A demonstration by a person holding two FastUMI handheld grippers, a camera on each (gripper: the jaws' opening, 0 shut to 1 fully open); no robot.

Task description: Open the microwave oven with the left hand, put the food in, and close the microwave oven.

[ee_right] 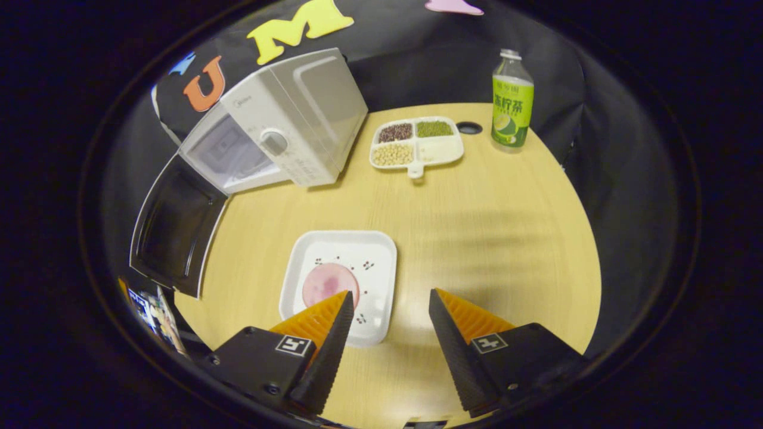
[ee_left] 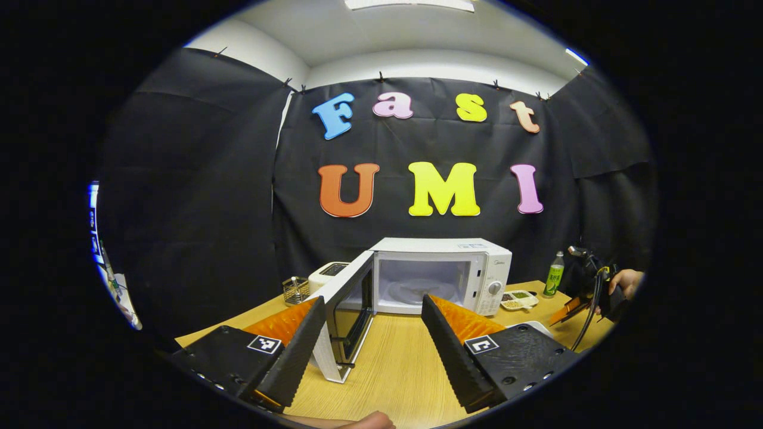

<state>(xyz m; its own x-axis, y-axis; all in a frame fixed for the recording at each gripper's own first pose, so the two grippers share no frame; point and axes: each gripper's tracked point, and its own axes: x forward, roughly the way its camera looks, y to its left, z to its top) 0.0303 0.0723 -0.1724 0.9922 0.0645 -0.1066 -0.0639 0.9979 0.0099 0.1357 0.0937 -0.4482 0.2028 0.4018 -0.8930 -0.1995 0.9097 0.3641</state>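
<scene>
Already we had the microwave (ee_left: pixel 438 274) open at frame centre, its door (ee_left: pixel 349 316) swung far left so the cavity was free — our left gripper (ee_left: pixel 372 333) hung wide, holding nothing, just before it. Our right gripper (ee_right: pixel 387 325), wide too, hovered over the plate (ee_right: pixel 340 286) at lower centre, likely lining up a rim grasp. We counted one plate of food, one bottle (ee_right: pixel 512 101), one bean tray (ee_right: pixel 416 146) — and one toaster (ee_left: pixel 326 274).

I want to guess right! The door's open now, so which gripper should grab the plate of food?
Right, probably. The right gripper hangs open just above the white square plate with pink food, while the left gripper faces the white microwave.
</scene>
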